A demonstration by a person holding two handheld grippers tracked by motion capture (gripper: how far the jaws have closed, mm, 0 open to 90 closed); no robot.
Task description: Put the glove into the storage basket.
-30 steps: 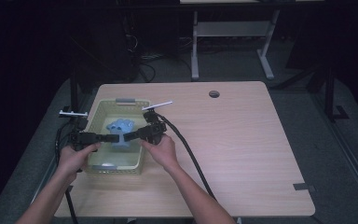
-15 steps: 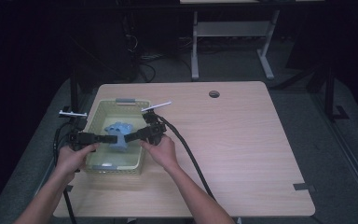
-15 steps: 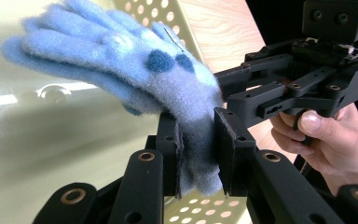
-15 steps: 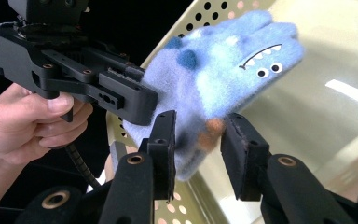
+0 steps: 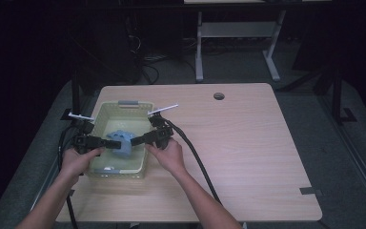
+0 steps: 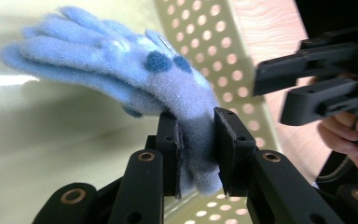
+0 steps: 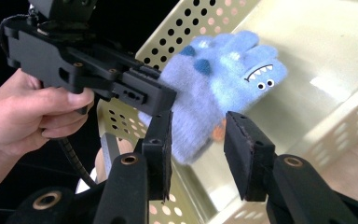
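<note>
A fuzzy light-blue child's glove [image 5: 121,144] with a monster face hangs over a pale yellow perforated basket [image 5: 100,112]. My left gripper [image 6: 196,126] is shut on the glove's cuff [image 6: 200,154], and the glove's fingers [image 6: 74,51] point away from it. It comes in from the left [image 5: 110,142] in the high view. My right gripper [image 7: 198,123] faces it from the right [image 5: 133,140]. Its jaws have just been opening and stand apart around the glove's [image 7: 223,84] lower edge, with a gap at the right pad [image 7: 240,140].
The basket stands at the left of a light wooden table [image 5: 248,143] with a cable hole [image 5: 218,96] at the back. Black cables [image 5: 195,157] trail from both grippers. The basket's perforated wall [image 7: 186,23] is close behind the glove. Dark floor and desk legs lie beyond.
Both hands keep their places over the basket, with the glove still between the two grippers; the high view is too coarse to show the jaws moving.
</note>
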